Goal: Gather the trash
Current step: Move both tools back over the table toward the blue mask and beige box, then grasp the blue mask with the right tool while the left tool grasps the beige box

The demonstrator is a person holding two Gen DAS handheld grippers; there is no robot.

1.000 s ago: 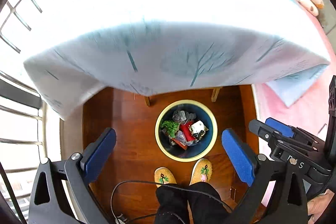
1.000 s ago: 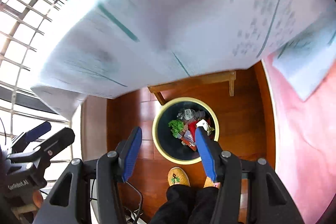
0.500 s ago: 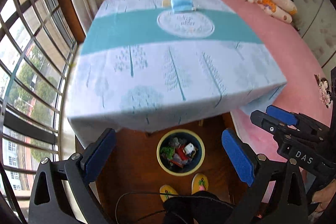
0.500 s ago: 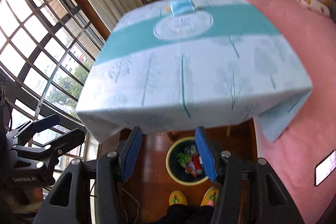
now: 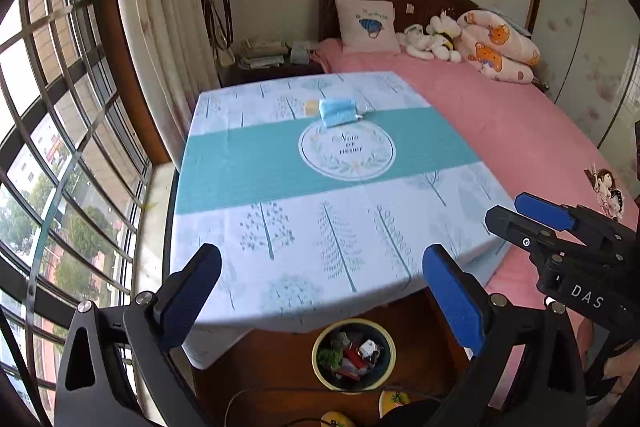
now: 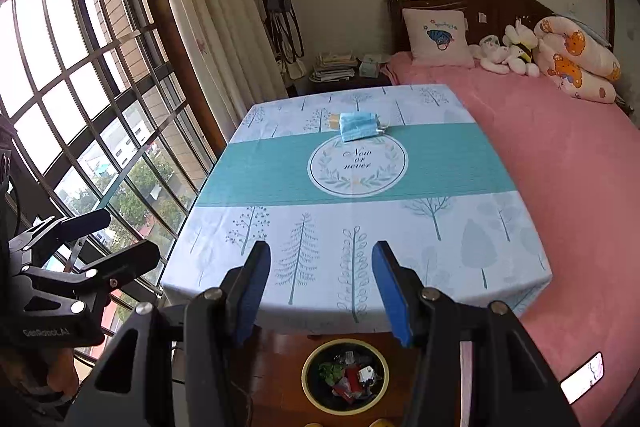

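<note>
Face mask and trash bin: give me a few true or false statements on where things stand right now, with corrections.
1. The blue face mask lies on the table, beyond the round emblem. True.
2. The right gripper is shut on the mask. False: it is open and holds nothing.
3. The trash bin stands on the floor at the table's near edge and already holds trash. True.
4. The left gripper is shut. False: its jaws stand wide apart.
5. The mask lies on the pink bed. False: it is on the table.

Face mask [image 5: 338, 111] lies on the surface [image 5: 280, 227], far side of centre. Bin [image 5: 354, 357] on floor below near edge. Bed [image 5: 520, 131] right of the surface.
</note>
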